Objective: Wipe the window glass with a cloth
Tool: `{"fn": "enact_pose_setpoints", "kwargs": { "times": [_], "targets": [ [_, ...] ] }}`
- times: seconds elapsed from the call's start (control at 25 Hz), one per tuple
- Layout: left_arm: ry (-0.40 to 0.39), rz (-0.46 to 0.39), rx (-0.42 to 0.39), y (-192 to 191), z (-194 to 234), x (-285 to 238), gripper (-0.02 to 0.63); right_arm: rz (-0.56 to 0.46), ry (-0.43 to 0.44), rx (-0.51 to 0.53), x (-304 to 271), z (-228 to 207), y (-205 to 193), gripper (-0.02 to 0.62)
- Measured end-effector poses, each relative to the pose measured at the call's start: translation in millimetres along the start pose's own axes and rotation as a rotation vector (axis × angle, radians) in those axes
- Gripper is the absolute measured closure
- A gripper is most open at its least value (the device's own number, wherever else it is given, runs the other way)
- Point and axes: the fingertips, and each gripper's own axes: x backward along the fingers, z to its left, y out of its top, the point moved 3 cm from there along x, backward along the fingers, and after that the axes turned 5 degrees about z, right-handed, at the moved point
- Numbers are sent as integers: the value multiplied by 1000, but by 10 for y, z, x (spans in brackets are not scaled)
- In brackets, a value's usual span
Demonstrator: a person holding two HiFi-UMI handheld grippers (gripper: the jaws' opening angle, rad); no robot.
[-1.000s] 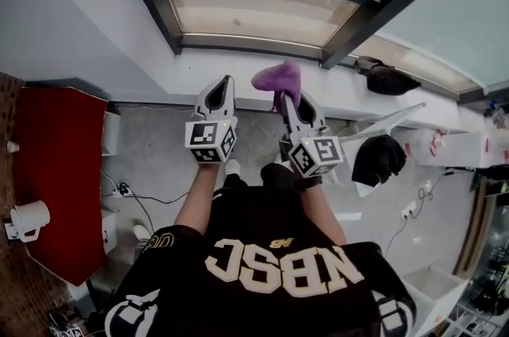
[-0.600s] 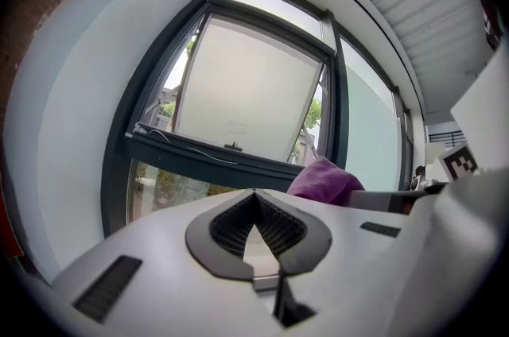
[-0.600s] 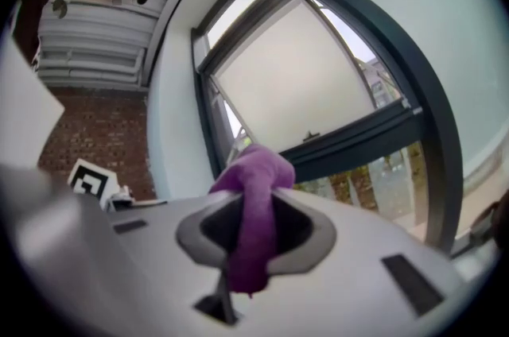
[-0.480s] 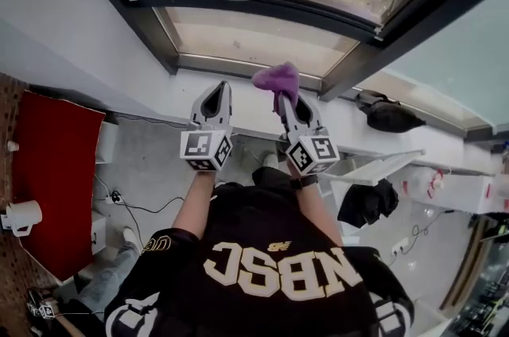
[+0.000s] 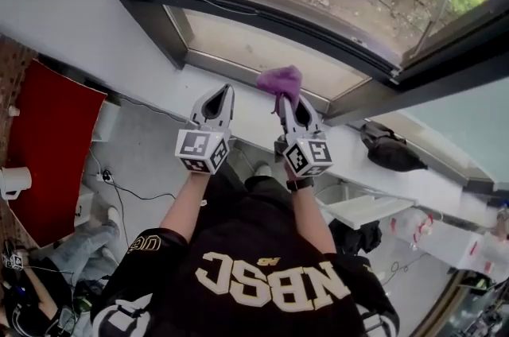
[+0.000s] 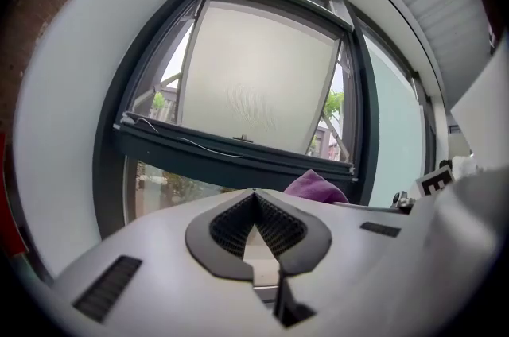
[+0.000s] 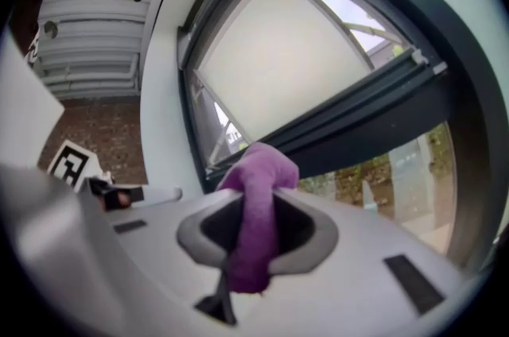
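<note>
My right gripper (image 5: 285, 100) is shut on a purple cloth (image 5: 280, 81), which bunches out past its tips (image 7: 253, 168). In the head view the cloth hangs just below the lower fixed window pane (image 5: 254, 48). My left gripper (image 5: 219, 93) is beside it on the left, shut with nothing between its jaws (image 6: 255, 199). Both point at the dark-framed window, whose upper sash (image 6: 254, 93) is tilted open. The cloth (image 6: 316, 187) also shows at the right in the left gripper view. I cannot tell whether the cloth touches the glass.
A white sill (image 5: 238, 101) runs under the window. A red table (image 5: 49, 125) with a white mug (image 5: 12, 181) is at the left. A dark bag (image 5: 390, 151) lies on the ledge at the right. Cables (image 5: 127, 188) trail on the grey floor.
Both grippers have moved closer to the window and a little up. The head view has tilted up, showing more of the ground outside. The cloth stays held.
</note>
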Motion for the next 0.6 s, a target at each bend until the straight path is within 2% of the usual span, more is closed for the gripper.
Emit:
{"fn": "enact_pose_setpoints", "kwargs": {
  "times": [0.16, 0.24, 0.36, 0.44, 0.52, 0.6],
  "targets": [
    [78, -7, -92, 61, 522, -91, 591, 50, 65, 60, -614, 133, -116, 515],
    [100, -5, -104, 16, 899, -65, 591, 71, 98, 89, -961, 326, -255, 515],
    [101, 22, -90, -108, 1457, 10, 591, 100, 139, 127, -1461, 660, -533, 515],
    [98, 45, -104, -125, 1800, 21, 591, 122, 133, 168, -1848, 848, -667, 515],
    [93, 69, -115, -146, 2131, 64, 591, 155, 116, 246, -2226, 1088, -833, 515],
    [82, 74, -146, -109, 2439, 119, 591, 179, 133, 336, -2578, 1396, -1050, 517]
  ]
}}
